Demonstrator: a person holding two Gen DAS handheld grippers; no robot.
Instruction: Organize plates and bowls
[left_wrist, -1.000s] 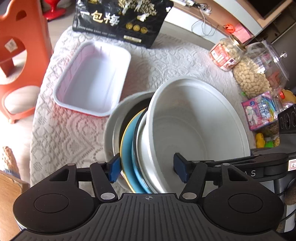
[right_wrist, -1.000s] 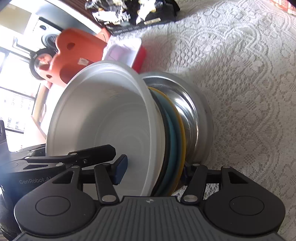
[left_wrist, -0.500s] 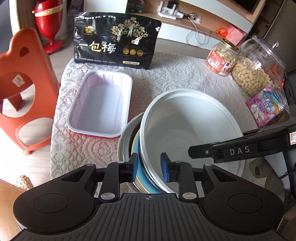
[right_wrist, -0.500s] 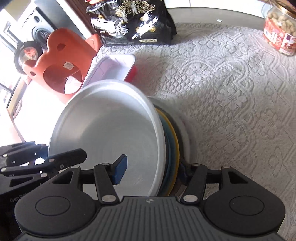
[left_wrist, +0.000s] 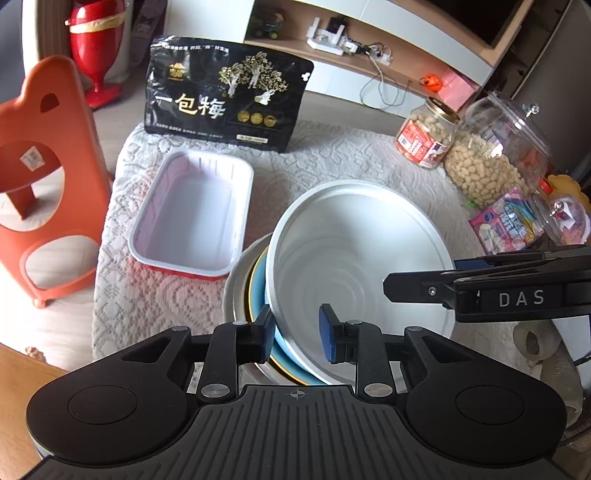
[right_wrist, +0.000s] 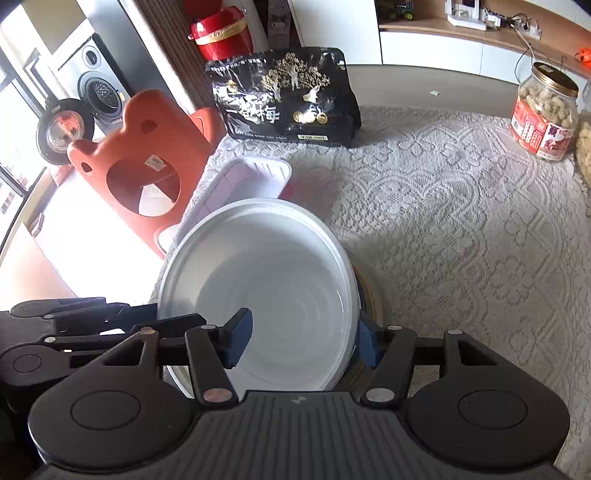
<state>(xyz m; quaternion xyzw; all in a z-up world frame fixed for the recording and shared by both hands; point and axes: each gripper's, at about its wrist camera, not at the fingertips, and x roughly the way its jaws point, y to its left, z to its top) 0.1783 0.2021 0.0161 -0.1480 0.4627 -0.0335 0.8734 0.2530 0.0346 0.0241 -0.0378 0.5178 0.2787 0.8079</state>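
Two grippers, left gripper (left_wrist: 297, 334) and right gripper (right_wrist: 304, 341), pinch the dish stack's (left_wrist: 354, 258) rims

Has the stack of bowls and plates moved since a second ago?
Yes. The stack has come up off the tablecloth and levelled out, judged against the white tray.

A stack of bowls and plates (left_wrist: 255, 295) is clamped from both sides over a lace-covered table (left_wrist: 343, 158), the largest bowl (left_wrist: 354, 258) nested on top, a plate (left_wrist: 282, 352) beneath it and a metal bowl (left_wrist: 234, 291) at the bottom. The left gripper (left_wrist: 297, 328) straddles the near left rim; the right gripper (right_wrist: 304, 341) straddles the rim opposite. Left of the stack lies a rectangular tray (left_wrist: 192, 210), just beside it. Behind the tray a snack bag (left_wrist: 225, 92) stands at the table's far edge. To the right rear sit two jars of nuts (left_wrist: 428, 133), side by side, with candy packets (left_wrist: 506, 225) in front. A stool (left_wrist: 48, 177) stands off the table's left side.
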